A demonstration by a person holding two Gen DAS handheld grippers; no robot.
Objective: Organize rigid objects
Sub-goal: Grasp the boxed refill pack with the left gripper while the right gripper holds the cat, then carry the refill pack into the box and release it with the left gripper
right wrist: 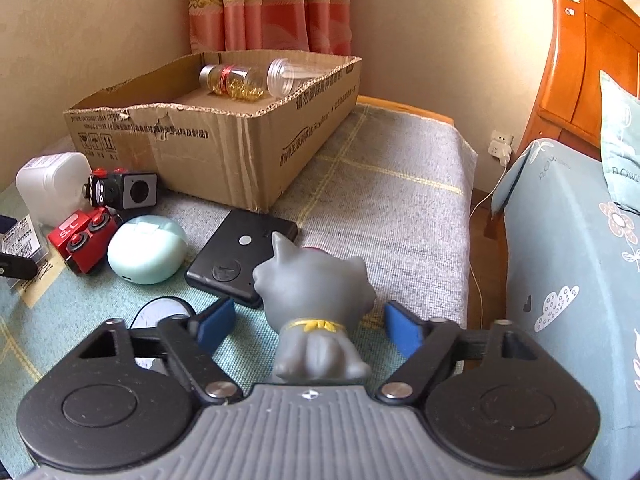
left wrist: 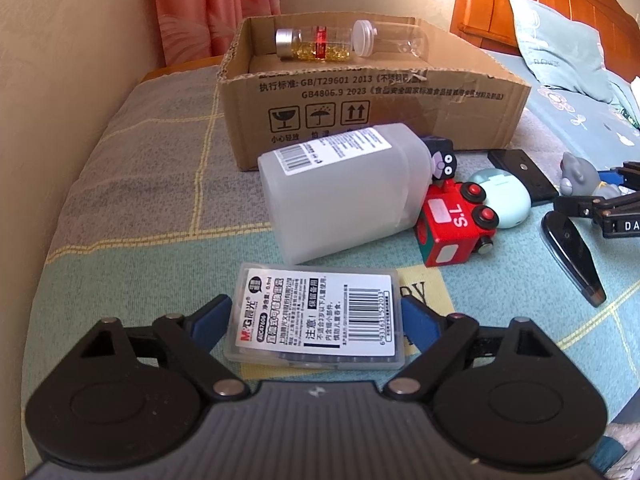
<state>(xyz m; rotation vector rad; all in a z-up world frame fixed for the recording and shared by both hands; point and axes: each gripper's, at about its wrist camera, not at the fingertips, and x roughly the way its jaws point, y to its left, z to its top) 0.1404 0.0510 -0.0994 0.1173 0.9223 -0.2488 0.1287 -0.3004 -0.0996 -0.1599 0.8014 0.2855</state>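
In the left wrist view my left gripper (left wrist: 316, 316) is open, its blue pads on either side of a flat clear plastic case (left wrist: 316, 320) with a barcode label; whether the pads touch it I cannot tell. In the right wrist view my right gripper (right wrist: 306, 322) is open around a grey cat figurine (right wrist: 316, 300) that stands between the pads, with gaps on both sides. A cardboard box (left wrist: 372, 108) at the back holds a capsule bottle (left wrist: 316, 44) and a clear jar (left wrist: 384, 40); the box also shows in the right wrist view (right wrist: 224, 140).
On the checked bed cover lie a frosted white container (left wrist: 340, 200), a red toy train (left wrist: 456, 224), a mint round case (left wrist: 504, 196), a black toy block (right wrist: 120, 190), a flat black device (right wrist: 240, 256) and a black clip (left wrist: 572, 252). Wall left, headboard and pillow right.
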